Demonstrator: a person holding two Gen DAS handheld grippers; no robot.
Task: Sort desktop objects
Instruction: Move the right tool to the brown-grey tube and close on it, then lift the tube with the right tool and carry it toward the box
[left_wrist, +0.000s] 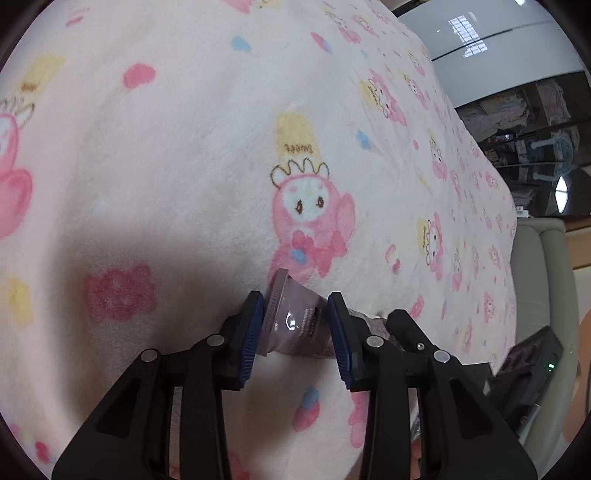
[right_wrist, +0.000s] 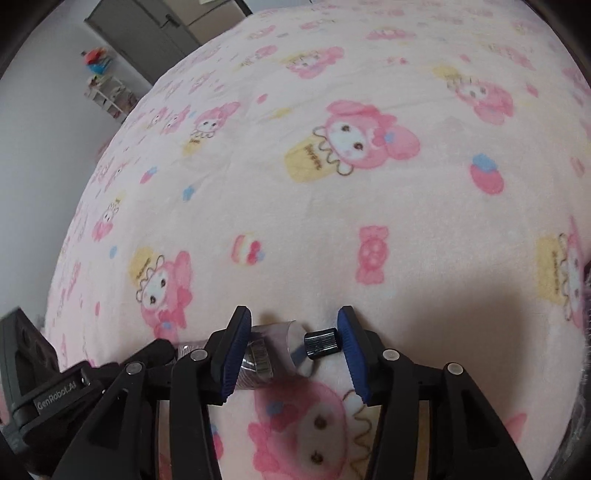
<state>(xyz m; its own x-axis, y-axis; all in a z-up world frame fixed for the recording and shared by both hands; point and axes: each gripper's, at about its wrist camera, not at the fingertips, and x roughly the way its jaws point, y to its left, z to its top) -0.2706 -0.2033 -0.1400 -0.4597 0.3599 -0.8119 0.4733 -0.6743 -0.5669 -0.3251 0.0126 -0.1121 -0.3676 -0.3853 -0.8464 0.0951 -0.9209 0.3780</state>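
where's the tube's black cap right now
In the right wrist view, the cap sits low centre between the right gripper's fingers, on the blanket.

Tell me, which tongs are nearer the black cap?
Right. The cap lies between the right tongs, close beside one pad. The left tongs grip the tube at its flat end, the end opposite the cap.

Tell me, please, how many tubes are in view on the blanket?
1. The same tube shows in both views: its flat crimped end sits between the left tongs, and its black cap end sits between the right tongs. Others may be hidden outside the frames.
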